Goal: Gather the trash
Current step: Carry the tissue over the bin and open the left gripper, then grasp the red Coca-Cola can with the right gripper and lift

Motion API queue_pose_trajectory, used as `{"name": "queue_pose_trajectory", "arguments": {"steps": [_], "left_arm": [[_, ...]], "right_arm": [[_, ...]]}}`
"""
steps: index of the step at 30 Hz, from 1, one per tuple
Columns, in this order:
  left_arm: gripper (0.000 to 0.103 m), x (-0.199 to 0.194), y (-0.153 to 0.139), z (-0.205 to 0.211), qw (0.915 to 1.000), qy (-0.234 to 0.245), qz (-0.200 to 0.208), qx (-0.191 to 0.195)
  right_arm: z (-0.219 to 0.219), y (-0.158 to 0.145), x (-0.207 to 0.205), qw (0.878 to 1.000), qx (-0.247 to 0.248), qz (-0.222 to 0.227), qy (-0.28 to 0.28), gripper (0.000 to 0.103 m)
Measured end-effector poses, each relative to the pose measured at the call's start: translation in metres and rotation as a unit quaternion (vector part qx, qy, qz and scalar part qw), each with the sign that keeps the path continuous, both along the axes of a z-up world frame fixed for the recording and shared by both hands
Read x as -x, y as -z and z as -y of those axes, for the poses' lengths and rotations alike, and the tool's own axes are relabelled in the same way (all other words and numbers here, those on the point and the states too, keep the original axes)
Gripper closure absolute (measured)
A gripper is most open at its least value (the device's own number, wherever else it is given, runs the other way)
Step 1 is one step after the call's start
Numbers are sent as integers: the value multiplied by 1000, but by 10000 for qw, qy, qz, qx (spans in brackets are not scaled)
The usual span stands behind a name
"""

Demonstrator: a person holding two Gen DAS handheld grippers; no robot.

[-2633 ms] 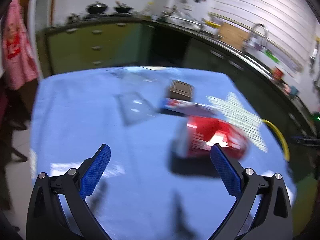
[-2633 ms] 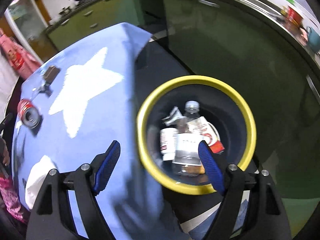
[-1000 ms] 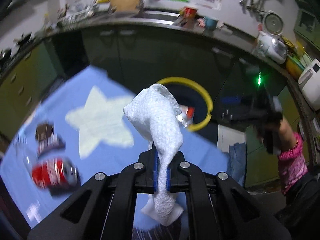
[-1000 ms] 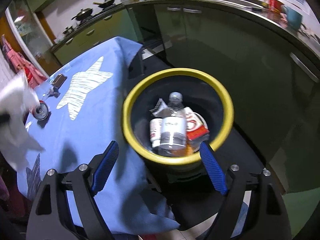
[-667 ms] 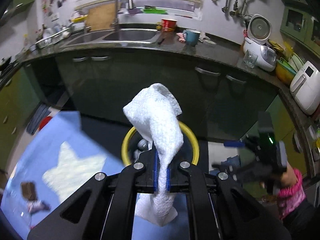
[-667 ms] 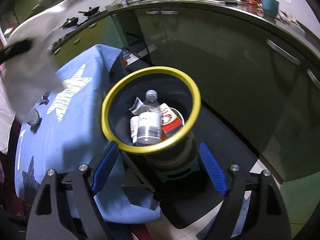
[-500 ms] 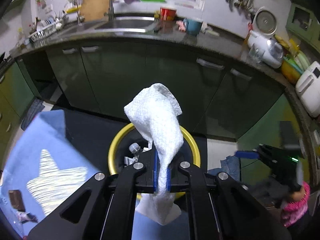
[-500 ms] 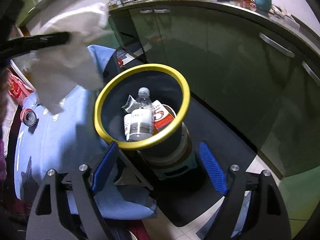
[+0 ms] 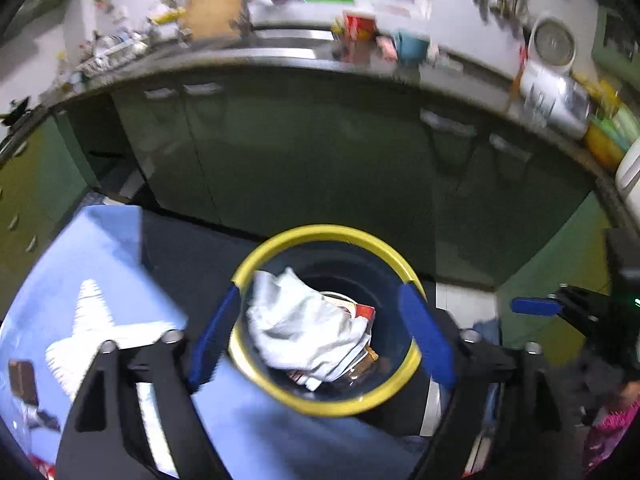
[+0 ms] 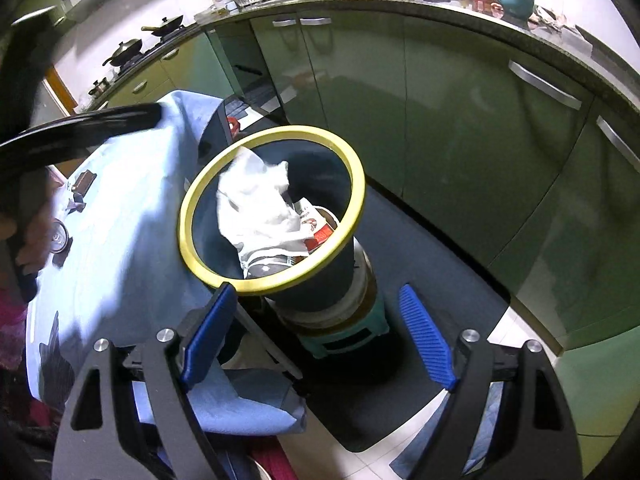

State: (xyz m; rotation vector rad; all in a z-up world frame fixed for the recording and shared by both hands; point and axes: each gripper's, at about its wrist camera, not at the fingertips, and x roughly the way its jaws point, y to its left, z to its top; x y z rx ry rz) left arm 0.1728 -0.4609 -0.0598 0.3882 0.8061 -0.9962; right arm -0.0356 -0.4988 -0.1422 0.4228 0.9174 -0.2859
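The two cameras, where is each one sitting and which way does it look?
Left wrist: sits on the left claw, looking down into the yellow-rimmed black trash bin beside the blue star-patterned tablecloth; its open blue fingers show.
Right wrist: sits on the right claw, looking down at the bin from farther back; its open fingers show.
Shared: the bin and the crumpled white paper towel inside.
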Motion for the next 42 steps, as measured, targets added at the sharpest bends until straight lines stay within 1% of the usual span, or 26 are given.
{"name": "queue_pose_trajectory", "arguments": {"steps": [1, 4, 6, 7, 9, 11, 12, 13, 15, 17, 18, 19, 20, 21, 23, 24, 26, 27, 29, 30, 31, 32, 35, 38, 40, 42], "left_arm": [[17, 0, -7, -15, 9999, -76, 60, 110], [13, -2, -31, -84, 9971, -512, 364, 439], [11, -8, -40, -127, 9937, -802, 472, 617], [11, -13, -45, -157, 9908, -1033, 533, 699], [11, -21, -48, -198, 9857, -1386, 639, 717], [11, -32, -47, -248, 9764, -1893, 801, 659], [11, -37, -46, -272, 9702, -2157, 898, 642], [11, -40, -44, -290, 9658, -2329, 938, 647], [11, -53, -37, -339, 9521, -2808, 992, 688], [10, -66, -29, -378, 9366, -3270, 1067, 665], [10, -72, -25, -393, 9305, -3437, 1088, 654], [10, -80, -17, -418, 9186, -3744, 1090, 638], [10, -86, -12, -433, 9125, -3895, 1067, 647], [10, -93, -4, -454, 9035, -4110, 1026, 657], [10, -102, 11, -481, 8938, -4342, 938, 616], [10, -107, 20, -494, 8893, -4456, 860, 568], [10, -109, 36, -511, 8857, -4549, 739, 560], [10, -111, 43, -516, 8848, -4578, 701, 516], [10, -113, 52, -520, 8854, -4579, 688, 404], [10, -113, 53, -520, 8858, -4574, 702, 356], [10, -114, 56, -521, 8854, -4578, 755, 287], [10, -111, 56, -517, 8856, -4571, 786, 260], [10, -100, 55, -504, 8872, -4537, 803, 247], [10, -105, 60, -499, 8899, -4510, 630, 256], [10, -105, 61, -497, 8898, -4518, 613, 198], [10, -105, 62, -496, 8893, -4527, 623, 171]], "right_arm": [[-1, -1, -1, 10000, 13, 1, -13, 24], [-12, -8, -11, 9997, 76, 36, -214, 24], [-25, -15, -21, 9988, 148, 85, -456, 24], [-33, -19, -27, 9980, 194, 113, -589, 24], [-50, -27, -41, 9955, 305, 154, -885, 24], [-67, -33, -55, 9921, 390, 186, -1180, 24], [-78, -36, -65, 9893, 419, 203, -1384, 24], [-91, -40, -76, 9858, 443, 214, -1608, 24], [-116, -46, -97, 9777, 498, 223, -2027, 24], [-148, -53, -120, 9652, 573, 256, -2537, 24], [-161, -56, -129, 9592, 605, 271, -2749, 24], [-178, -60, -140, 9508, 652, 300, -3015, 24], [-200, -66, -153, 9381, 718, 354, -3369, 24], [-215, -71, -162, 9294, 751, 388, -3594, 24], [-248, -79, -183, 9069, 806, 435, -4113, 24], [-269, -83, -195, 8927, 857, 447, -4402, 24], [-303, -87, -216, 8663, 992, 418, -4878, 24], [-323, -89, -228, 8505, 1101, 358, -5131, 24], [-361, -86, -250, 8216, 1352, 161, -5536, 24], [-377, -82, -259, 8113, 1504, 51, -5649, 24], [-386, -79, -264, 8053, 1615, -29, -5704, 24], [-400, -72, -275, 7959, 1735, -180, -5797, 24], [-425, -53, -293, 7790, 1890, -560, -5952, 24], [-438, -32, -307, 7680, 2028, -817, -6019, 24], [-442, -22, -312, 7657, 2040, -932, -6029, 25], [-446, -14, -318, 7643, 2049, -1014, -6030, 34]]}}
